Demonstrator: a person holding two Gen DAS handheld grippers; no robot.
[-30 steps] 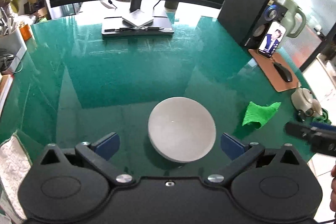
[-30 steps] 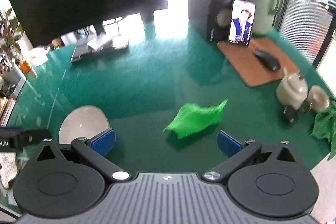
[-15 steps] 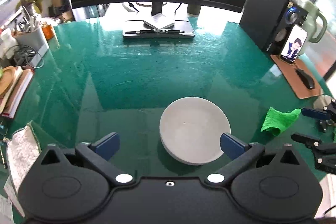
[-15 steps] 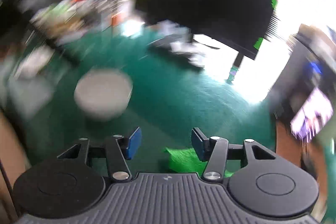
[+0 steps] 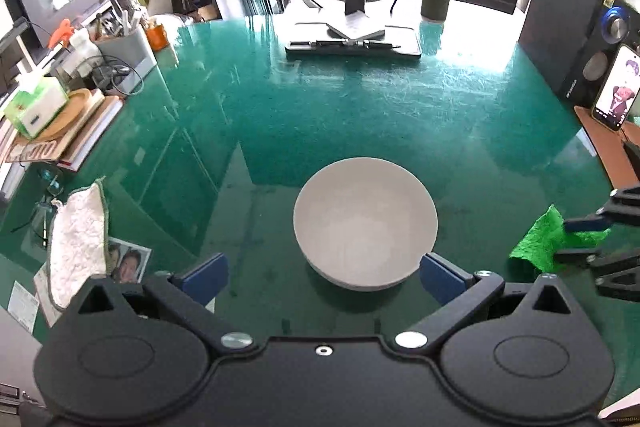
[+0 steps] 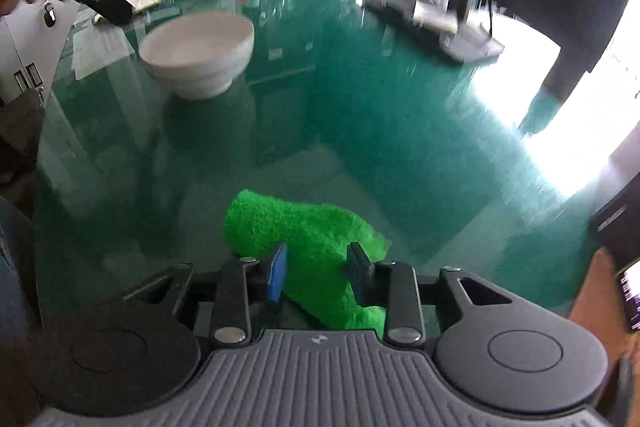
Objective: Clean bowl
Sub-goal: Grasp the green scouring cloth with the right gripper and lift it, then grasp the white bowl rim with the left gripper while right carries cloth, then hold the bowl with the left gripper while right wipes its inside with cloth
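1. Left wrist view: your left claw (image 5: 323, 277) is spread wide with nothing between its fingers. The white bowl (image 5: 365, 223) sits upright on the green table (image 5: 360, 115) just ahead, a little toward the right finger, and looks empty. Off to the right, your right claw (image 5: 580, 239) straddles the green cloth (image 5: 536, 245).
2. Right wrist view: your right claw (image 6: 318, 269) has its fingers drawn in around the green cloth (image 6: 304, 227), which lies between them on the table (image 6: 400, 131); whether they actually pinch it, you cannot tell. The bowl (image 6: 200, 53) stands well ahead to the left. Only this view shows its footed base; only the left view shows its inside.
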